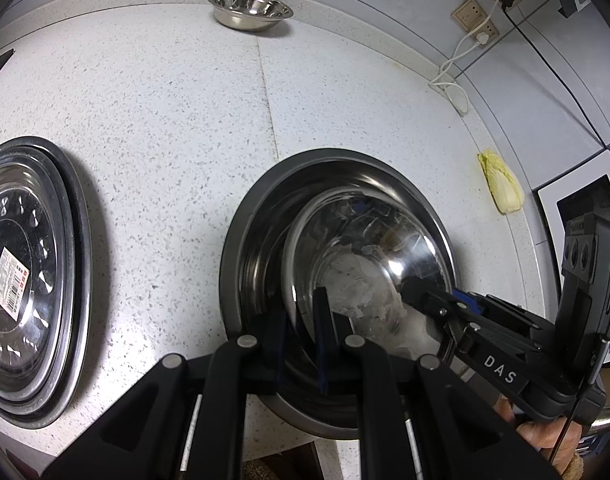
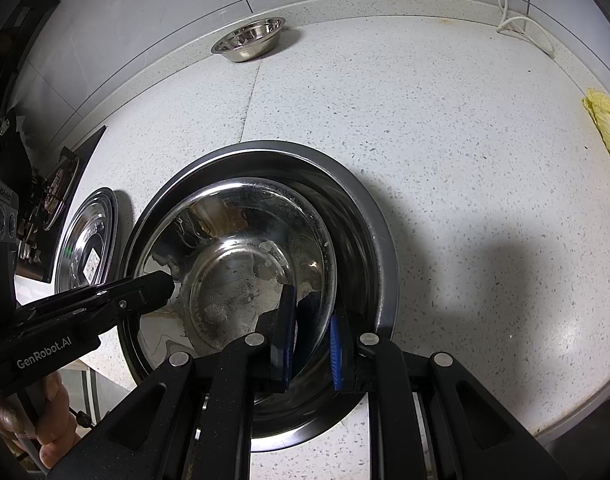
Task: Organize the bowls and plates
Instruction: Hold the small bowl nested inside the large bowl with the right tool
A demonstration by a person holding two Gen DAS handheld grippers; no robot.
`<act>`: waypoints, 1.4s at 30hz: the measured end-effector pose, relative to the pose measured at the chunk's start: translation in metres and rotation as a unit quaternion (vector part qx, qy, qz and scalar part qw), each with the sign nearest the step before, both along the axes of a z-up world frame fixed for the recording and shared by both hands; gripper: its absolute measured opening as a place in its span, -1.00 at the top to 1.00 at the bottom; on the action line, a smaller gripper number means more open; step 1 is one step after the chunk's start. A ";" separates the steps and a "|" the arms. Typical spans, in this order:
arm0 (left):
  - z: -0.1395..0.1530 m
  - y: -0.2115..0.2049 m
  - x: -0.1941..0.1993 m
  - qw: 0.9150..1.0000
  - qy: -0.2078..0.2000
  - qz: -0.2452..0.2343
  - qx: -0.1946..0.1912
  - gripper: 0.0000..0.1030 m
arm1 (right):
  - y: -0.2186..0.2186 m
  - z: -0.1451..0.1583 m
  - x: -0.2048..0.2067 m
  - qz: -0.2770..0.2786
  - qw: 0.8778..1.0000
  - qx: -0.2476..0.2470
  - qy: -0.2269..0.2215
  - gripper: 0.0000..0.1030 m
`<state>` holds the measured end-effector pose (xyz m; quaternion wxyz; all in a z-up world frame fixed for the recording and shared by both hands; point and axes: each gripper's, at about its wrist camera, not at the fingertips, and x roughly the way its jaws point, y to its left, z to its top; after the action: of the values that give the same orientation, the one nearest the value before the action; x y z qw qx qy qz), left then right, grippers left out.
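A medium steel bowl (image 1: pixel 361 264) (image 2: pixel 241 264) sits tilted inside a large steel basin (image 1: pixel 257 216) (image 2: pixel 365 216) near the counter's front edge. My left gripper (image 1: pixel 303 320) straddles the bowl's left rim, one finger inside and one outside, closed on it. It also shows in the right wrist view (image 2: pixel 161 284). My right gripper (image 2: pixel 311 332) straddles the bowl's right rim with a wider gap; it also shows in the left wrist view (image 1: pixel 417 292). A stack of steel plates (image 1: pixel 21 280) (image 2: pixel 87 248) with a barcode sticker lies to the left. A small steel bowl (image 1: pixel 249 10) (image 2: pixel 249 40) stands at the back.
A yellow-green cabbage leaf (image 1: pixel 501 186) (image 2: pixel 607 128) lies on the speckled counter (image 1: pixel 165 112) at the right. A white cable (image 1: pixel 457 80) (image 2: pixel 521 24) runs from wall sockets. A white appliance (image 1: pixel 581 208) stands at the far right, a black stove (image 2: pixel 65 184) at the left.
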<state>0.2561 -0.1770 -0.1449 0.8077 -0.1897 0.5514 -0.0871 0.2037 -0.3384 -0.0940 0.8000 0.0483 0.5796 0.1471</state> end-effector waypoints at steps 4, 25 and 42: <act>0.000 0.000 0.000 1.000 0.000 0.000 0.000 0.79 | 0.000 0.000 0.000 0.000 1.000 -0.001 0.000 0.74; 0.001 0.000 0.001 1.000 -0.002 0.010 -0.003 0.79 | -0.005 0.000 0.002 0.003 1.000 0.016 0.001 0.74; 0.001 -0.001 0.003 1.000 -0.002 0.010 -0.002 0.78 | -0.005 -0.001 0.004 0.005 1.000 0.013 0.001 0.74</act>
<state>0.2594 -0.1775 -0.1442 0.8089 -0.1970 0.5481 -0.0808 0.2073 -0.3435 -0.0948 0.7981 0.0557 0.5786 0.1586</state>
